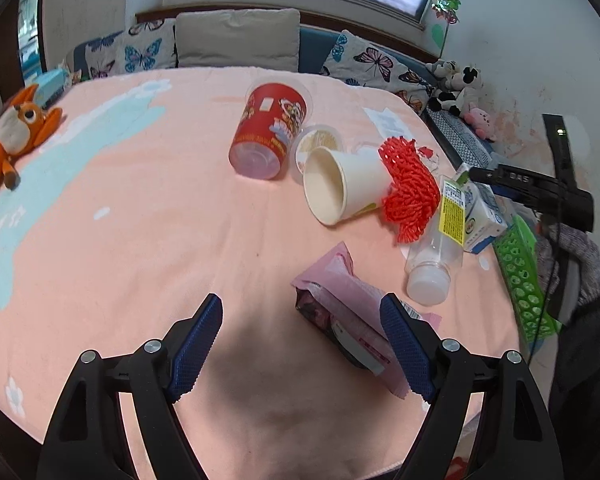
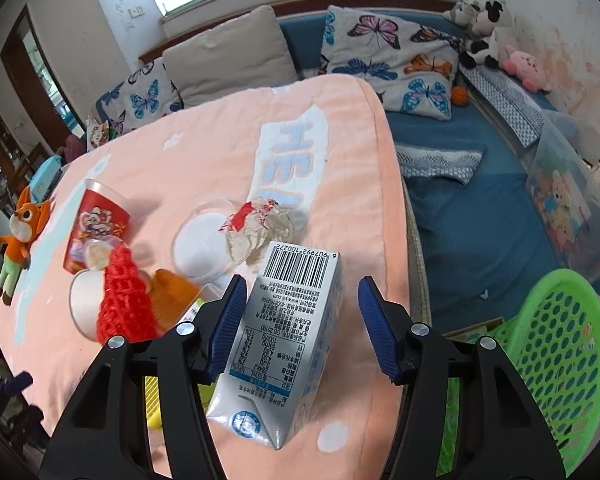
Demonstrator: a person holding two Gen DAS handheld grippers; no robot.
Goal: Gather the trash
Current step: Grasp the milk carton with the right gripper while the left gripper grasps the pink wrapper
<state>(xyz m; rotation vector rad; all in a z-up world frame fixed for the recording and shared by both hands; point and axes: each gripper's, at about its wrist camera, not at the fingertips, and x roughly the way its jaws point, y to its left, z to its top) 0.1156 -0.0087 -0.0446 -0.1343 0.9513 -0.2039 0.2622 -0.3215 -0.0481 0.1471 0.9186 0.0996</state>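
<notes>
In the left wrist view the left gripper [image 1: 302, 340] hangs over the peach blanket [image 1: 120, 240], its blue pads spread wide and pinching nothing; a pink wrapper packet [image 1: 340, 308] lies against the inner face of the pad at 3 o'clock, though actual contact cannot be told. Toward 12 o'clock lies a red printed cup [image 1: 270, 130] on its side, with a white paper cup [image 1: 340, 186] and red mesh netting [image 1: 412, 188] at 1 o'clock. A clear plastic bottle [image 1: 436, 252] with a yellow label lies at 2 o'clock, its print too small to read, beside the milk carton [image 1: 480, 216]. In the right wrist view the right gripper [image 2: 300, 320] straddles that carton [image 2: 292, 344], the fingers part-spread with a gap showing at the 3 o'clock pad; at the other pad contact cannot be told. The carton shows a barcode reading 6 907992 100272 and the figure 100mg. The blanket [image 2: 180, 168] carries large letters "HE" at 12 o'clock. A green perforated basket [image 2: 564, 344] sits at 3 o'clock.
</notes>
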